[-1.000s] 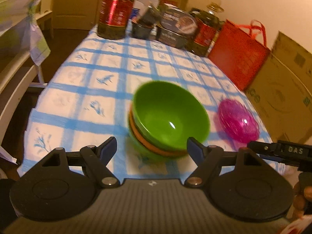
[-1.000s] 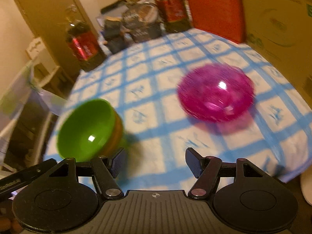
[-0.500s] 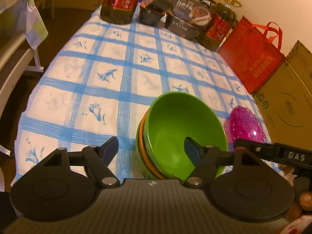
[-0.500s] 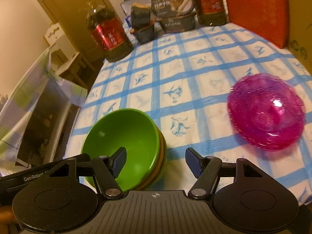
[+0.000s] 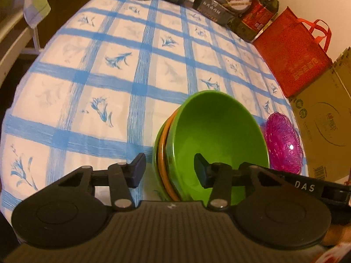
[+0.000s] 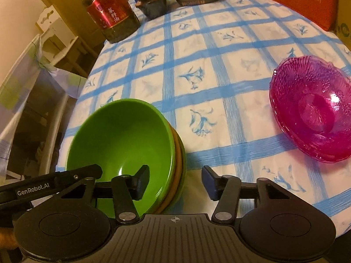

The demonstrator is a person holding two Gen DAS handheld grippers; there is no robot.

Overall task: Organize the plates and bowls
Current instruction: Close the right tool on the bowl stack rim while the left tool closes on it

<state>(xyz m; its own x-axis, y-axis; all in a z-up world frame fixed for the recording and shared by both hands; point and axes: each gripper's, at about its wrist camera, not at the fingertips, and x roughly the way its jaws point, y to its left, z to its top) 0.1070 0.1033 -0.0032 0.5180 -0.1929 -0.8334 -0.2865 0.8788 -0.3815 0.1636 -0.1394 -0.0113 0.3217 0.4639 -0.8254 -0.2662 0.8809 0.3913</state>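
Dim yellowish room w/ a door and pale furniture off to one side; a desk (image 5: 109, 70) under a blue-checked floral cloth fills most of both views. Along its far edge: big oil bottles (image 6: 109, 11), dark food boxes (image 5: 221, 2); a red tote bag (image 5: 294, 50) and cardboard box (image 5: 324, 118) stand off the desk's right side. Near the front edge sits the bowl stack (image 5: 210, 144): green bowl on top, orange one under it, another green at the bottom, the whole lot looking tipped. A pink plastic bowl (image 6: 311, 109) lies apart, further right, close to the desk edge. Left tongs (image 5: 170, 171) straddle the stack's left rim, one finger outside, one inside the top bowl; jaws closing, not yet pressing, so nothing gripped. Right tongs (image 6: 175, 180) straddle the opposite rim the same way, jaws closing too, pads not seen biting. Risks, my read: the nested rims are thin and slick, so a clamp may catch only the top bowl and leave the rest, or squeeze unevenly and tilt the stack more. If the two sides close out of sync, the stack could skid on the cloth toward the front edge.
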